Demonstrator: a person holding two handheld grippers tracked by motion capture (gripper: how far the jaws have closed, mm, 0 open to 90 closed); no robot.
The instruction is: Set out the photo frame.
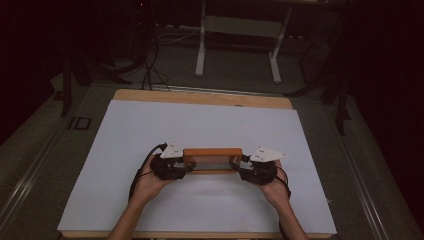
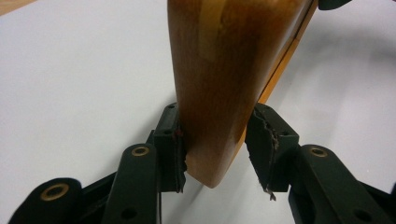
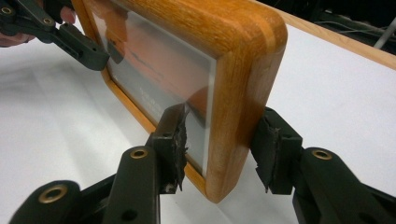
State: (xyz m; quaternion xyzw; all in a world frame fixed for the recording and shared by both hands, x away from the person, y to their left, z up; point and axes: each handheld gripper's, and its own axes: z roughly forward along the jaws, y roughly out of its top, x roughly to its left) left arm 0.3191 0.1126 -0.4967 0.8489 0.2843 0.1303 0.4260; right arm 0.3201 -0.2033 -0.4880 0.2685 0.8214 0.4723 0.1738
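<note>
1. A wooden picture frame [image 1: 212, 159] sits between the two claws over the near middle of the desk [image 1: 125, 135], which has a white surface with a strip of bare wood showing along its far edge.
2. The frame stands on its long edge, long side running left to right in the high view. Whether its lower edge touches the desk I cannot tell.
3. Left claw [image 1: 186, 166] is at the frame's left end. In the left gripper view, the left claw [image 2: 215, 144] has a jaw on each face of the wood; the left pad touches it, the right pad sits just beside it with a thin gap showing. Clamped or merely straddling: cannot tell.
4. Right claw [image 1: 236, 165] is at the frame's right end. In the right gripper view, the right claw [image 3: 219, 142] has one pad on the clear glazed front and the other against the wooden back. It is grasping the frame's end.
5. Frame [image 3: 243, 70] has rounded corners, orange-brown wood and a clear pane over a reddish picture.
6. The person's hands enter from the near edge, one on each claw body, with a grey three-cornered plate [image 1: 171, 149] on top of each.
</note>
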